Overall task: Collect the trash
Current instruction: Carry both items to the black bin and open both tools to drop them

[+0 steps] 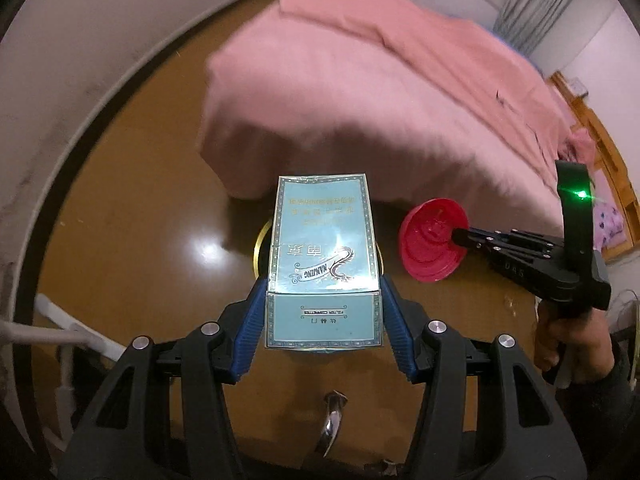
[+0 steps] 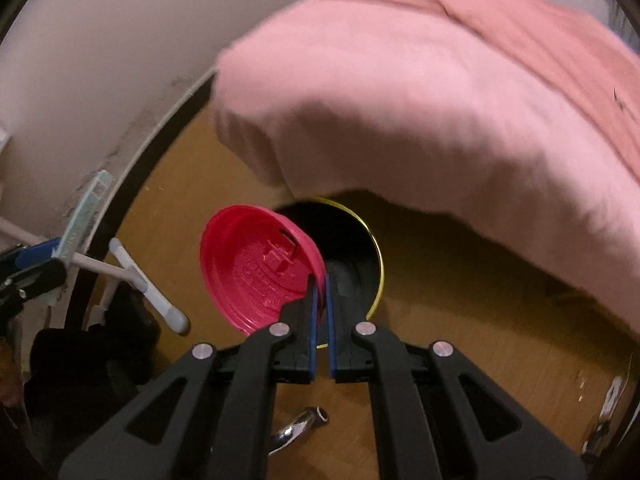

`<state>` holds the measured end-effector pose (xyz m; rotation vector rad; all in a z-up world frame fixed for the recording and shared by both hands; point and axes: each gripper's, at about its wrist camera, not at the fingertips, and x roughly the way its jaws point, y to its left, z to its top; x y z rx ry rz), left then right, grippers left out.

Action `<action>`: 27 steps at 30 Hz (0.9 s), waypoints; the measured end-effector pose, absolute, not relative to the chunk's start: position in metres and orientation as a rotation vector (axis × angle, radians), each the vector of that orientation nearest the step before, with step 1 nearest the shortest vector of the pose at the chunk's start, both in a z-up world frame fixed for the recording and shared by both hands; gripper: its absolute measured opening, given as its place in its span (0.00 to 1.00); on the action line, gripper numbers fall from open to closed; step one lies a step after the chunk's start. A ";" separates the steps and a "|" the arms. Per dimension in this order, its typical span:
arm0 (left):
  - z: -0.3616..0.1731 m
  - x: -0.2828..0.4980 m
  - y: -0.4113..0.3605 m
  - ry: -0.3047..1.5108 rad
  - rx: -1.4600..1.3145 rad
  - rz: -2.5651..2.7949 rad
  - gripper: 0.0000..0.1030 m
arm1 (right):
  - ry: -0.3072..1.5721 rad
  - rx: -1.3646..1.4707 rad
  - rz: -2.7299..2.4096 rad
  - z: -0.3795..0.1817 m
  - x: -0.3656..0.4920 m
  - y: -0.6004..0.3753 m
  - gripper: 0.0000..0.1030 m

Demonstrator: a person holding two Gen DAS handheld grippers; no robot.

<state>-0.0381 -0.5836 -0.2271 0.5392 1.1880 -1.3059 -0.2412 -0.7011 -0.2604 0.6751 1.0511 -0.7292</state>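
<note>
While pack (image 1: 324, 256) is gripped, lid (image 2: 256, 268) pinched

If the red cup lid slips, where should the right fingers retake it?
Take the red cup lid at its thin outer rim, as the right gripper holds it now, one finger inside the dish and one outside. Come from the near edge: the lid stands tilted on edge above the gold-rimmed bin, so only the rim fits between shut fingers.

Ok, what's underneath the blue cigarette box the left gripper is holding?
Beneath the cigarette box in the left gripper a gold-rimmed bin peeks out on the floor. The box covers its opening there; the right wrist view shows the dark inside, contents unclear.
</note>
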 end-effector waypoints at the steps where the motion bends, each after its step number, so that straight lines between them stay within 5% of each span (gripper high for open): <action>1: -0.234 -0.050 -0.586 1.193 0.558 -1.310 0.52 | 1.065 0.692 -0.733 -0.272 -0.241 -0.703 0.04; 12: -0.308 -0.071 -0.628 1.283 0.649 -1.331 0.54 | 1.139 0.791 -0.724 -0.332 -0.229 -0.735 0.05; 15: -0.308 -0.073 -0.633 1.271 0.657 -1.336 0.72 | 1.125 0.824 -0.718 -0.334 -0.227 -0.743 0.05; 19: -0.298 -0.069 -0.629 1.234 0.655 -1.328 0.74 | 1.123 0.845 -0.705 -0.334 -0.222 -0.749 0.08; 20: -0.293 -0.068 -0.627 1.220 0.656 -1.318 0.75 | 1.120 0.849 -0.700 -0.334 -0.221 -0.749 0.21; 21: -0.290 -0.066 -0.626 1.209 0.655 -1.315 0.76 | 1.116 0.850 -0.697 -0.333 -0.220 -0.749 0.54; 22: -0.284 -0.065 -0.624 1.195 0.653 -1.311 0.78 | 1.103 0.846 -0.698 -0.330 -0.218 -0.749 0.69; 27: -0.233 -0.061 -0.601 1.083 0.642 -1.272 0.84 | 1.050 0.815 -0.682 -0.303 -0.211 -0.742 0.75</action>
